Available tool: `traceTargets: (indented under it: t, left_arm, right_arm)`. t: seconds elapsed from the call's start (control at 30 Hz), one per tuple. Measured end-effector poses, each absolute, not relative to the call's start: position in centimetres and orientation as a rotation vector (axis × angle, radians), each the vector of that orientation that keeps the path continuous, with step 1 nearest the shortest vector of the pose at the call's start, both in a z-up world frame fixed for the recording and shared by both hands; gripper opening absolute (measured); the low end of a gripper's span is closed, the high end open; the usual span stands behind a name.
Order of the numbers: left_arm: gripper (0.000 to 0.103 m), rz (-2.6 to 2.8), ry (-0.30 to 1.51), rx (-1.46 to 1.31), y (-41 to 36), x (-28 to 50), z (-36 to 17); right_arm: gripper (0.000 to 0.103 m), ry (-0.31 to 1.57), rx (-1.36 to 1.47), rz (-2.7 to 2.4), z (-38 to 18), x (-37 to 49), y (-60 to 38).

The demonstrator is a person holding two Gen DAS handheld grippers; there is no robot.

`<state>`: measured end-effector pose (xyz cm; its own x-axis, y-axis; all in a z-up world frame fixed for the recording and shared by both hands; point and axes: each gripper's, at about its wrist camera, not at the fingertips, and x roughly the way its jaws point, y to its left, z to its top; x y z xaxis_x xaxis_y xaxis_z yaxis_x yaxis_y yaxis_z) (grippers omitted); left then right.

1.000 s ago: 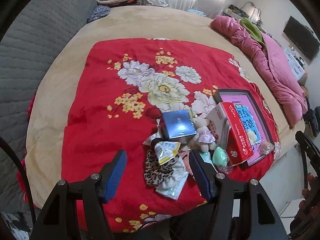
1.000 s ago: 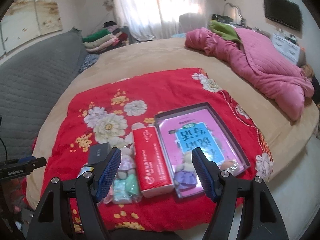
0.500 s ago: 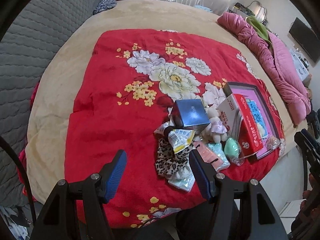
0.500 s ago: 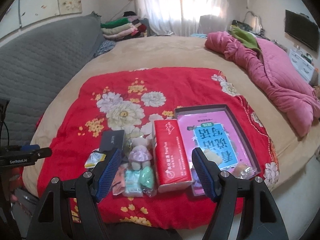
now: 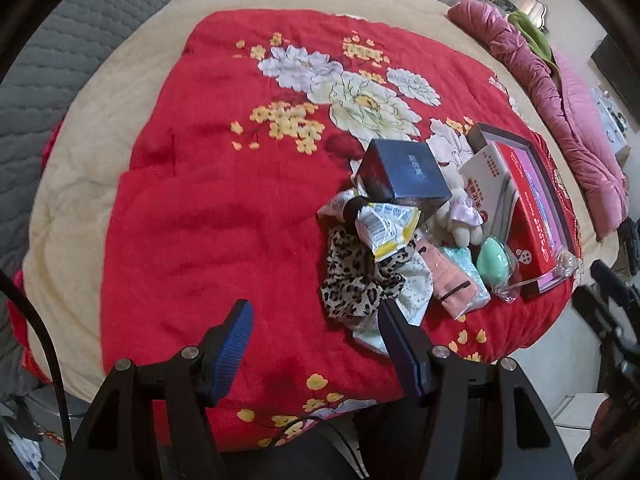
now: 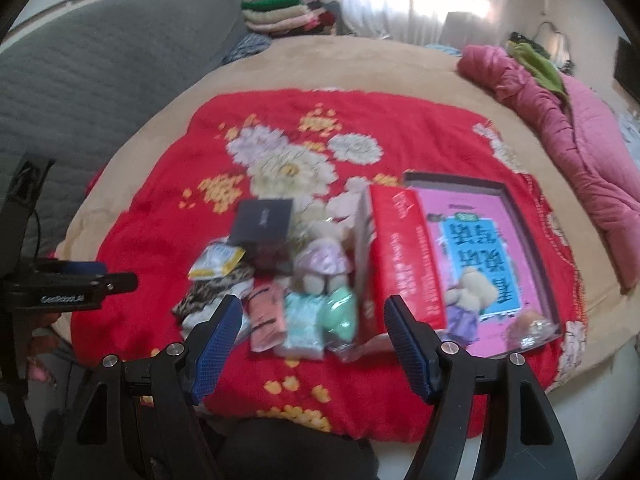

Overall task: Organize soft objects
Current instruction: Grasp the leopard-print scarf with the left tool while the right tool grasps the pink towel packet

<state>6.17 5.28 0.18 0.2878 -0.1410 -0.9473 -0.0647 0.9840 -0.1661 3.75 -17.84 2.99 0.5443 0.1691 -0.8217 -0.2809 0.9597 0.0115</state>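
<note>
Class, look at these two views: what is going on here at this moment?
A person holds two grippers over a red flowered blanket on a bed. Both the left gripper and the right gripper are open and empty. Below them lies a heap of small things: a leopard-print cloth, a dark blue box, a plush doll and a red tissue pack beside a tray. Nothing is picked up yet.

Leopard-print cloth (image 5: 352, 280), pink pouch (image 5: 452, 284) and plush bear (image 5: 460, 216) lie heaped together.
</note>
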Motion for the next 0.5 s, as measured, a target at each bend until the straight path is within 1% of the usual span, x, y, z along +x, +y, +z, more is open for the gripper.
traceTargets:
  t: [0.27,0.5]
  left_arm:
    - [0.064,-0.105,1.319,-0.226,4.2,6.9,-2.6]
    - [0.064,-0.088,1.348,-0.230,3.0,8.6,-4.9]
  right_arm:
    - [0.075,1.024,-0.204,0.296,-0.6,3.6,-16.0]
    - [0.075,1.049,-0.243,0.322,-2.3,4.0,-15.0]
